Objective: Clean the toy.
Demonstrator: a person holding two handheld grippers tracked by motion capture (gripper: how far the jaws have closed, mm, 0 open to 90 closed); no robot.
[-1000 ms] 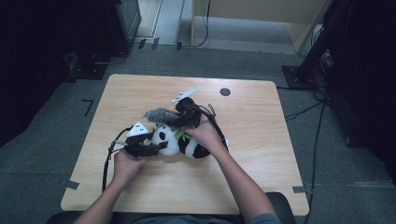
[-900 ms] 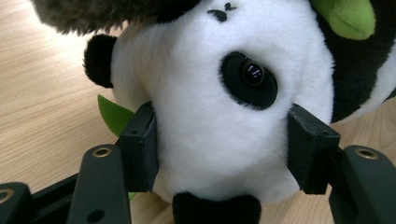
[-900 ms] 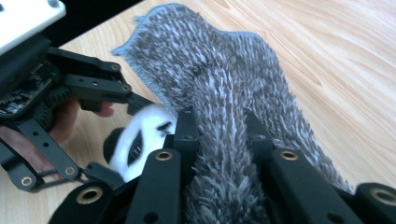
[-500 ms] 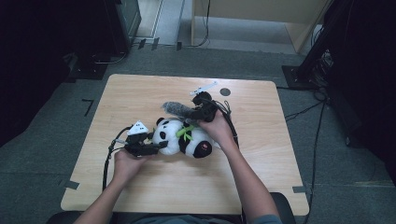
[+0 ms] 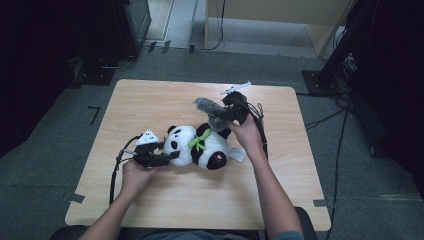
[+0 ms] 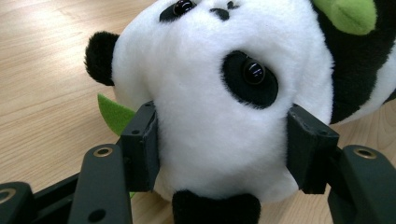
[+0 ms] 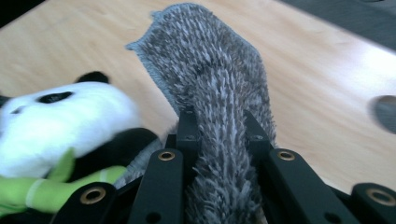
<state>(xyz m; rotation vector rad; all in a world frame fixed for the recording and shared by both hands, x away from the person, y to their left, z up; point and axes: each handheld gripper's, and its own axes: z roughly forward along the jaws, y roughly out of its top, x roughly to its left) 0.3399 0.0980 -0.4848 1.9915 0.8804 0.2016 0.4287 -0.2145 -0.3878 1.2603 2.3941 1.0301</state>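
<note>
A black-and-white panda plush [image 5: 202, 145] with a green bamboo sprig lies on its side in the middle of the wooden table [image 5: 150, 100]. My left gripper [image 5: 171, 155] is shut on the panda's head [image 6: 219, 93], one pad on each side of the white face. My right gripper [image 5: 226, 115] hovers just behind the panda's body, shut on a grey shaggy cloth [image 5: 209, 109]. In the right gripper view the cloth [image 7: 219, 79] runs up between the jaws of my right gripper [image 7: 219, 128], which have just closed tighter on it, and the panda [image 7: 60, 112] lies at the lower left.
A white tag [image 5: 238, 155] lies by the panda's feet. A dark round hole [image 7: 385, 112] shows in the tabletop at the right. Cables trail from both grippers across the table. Dark stands and cables surround the table on the grey floor.
My right gripper has moved away from the panda toward the table's far right, carrying the grey cloth off it. The left gripper and the panda's head have stayed put.
</note>
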